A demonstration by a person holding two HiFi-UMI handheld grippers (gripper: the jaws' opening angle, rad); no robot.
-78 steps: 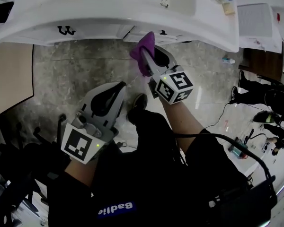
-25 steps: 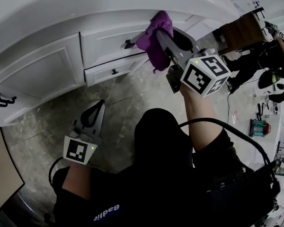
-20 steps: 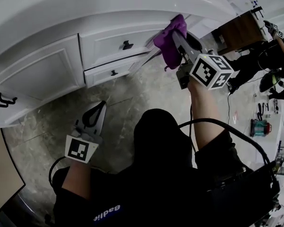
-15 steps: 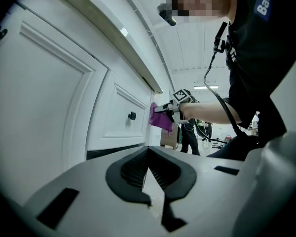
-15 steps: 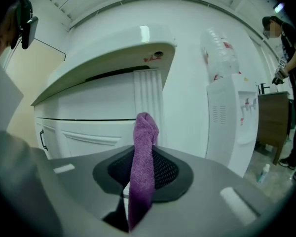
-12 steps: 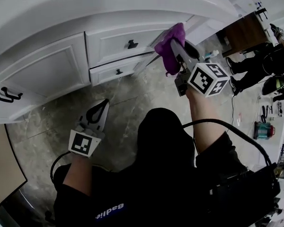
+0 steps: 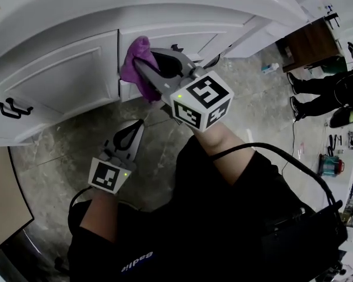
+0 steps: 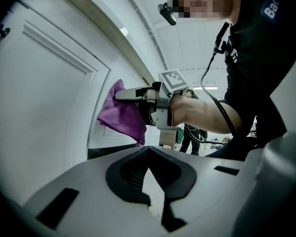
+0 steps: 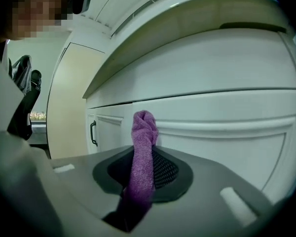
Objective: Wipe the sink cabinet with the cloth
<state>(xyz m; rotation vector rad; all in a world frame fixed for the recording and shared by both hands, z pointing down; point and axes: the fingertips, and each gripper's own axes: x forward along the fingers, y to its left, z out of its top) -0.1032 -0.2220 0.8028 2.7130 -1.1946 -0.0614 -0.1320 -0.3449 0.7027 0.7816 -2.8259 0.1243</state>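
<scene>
The white sink cabinet (image 7: 65, 81) fills the top of the head view, with a panelled door and a black handle (image 7: 10, 107). My right gripper (image 7: 140, 64) is shut on a purple cloth (image 7: 136, 62) and presses it against the cabinet front, at the seam between the door and the drawers. In the right gripper view the cloth (image 9: 144, 152) stands bunched between the jaws, touching the cabinet face (image 9: 222, 132). My left gripper (image 7: 139, 124) hangs lower, above the floor, shut on nothing. From the left gripper view (image 8: 148, 149) I see the cloth (image 8: 123, 117) against the door.
A grey stone floor (image 7: 65, 157) lies below the cabinet. At the right are a dark wooden piece of furniture (image 7: 309, 43), a small bottle on the floor (image 7: 269, 67), another person's legs (image 7: 323, 87) and a cable (image 7: 294, 151). A beige panel (image 7: 3, 204) stands at the left.
My right gripper has carried the cloth leftward along the cabinet front, from the drawers' right end to the seam by the door. The left gripper has stayed low.
</scene>
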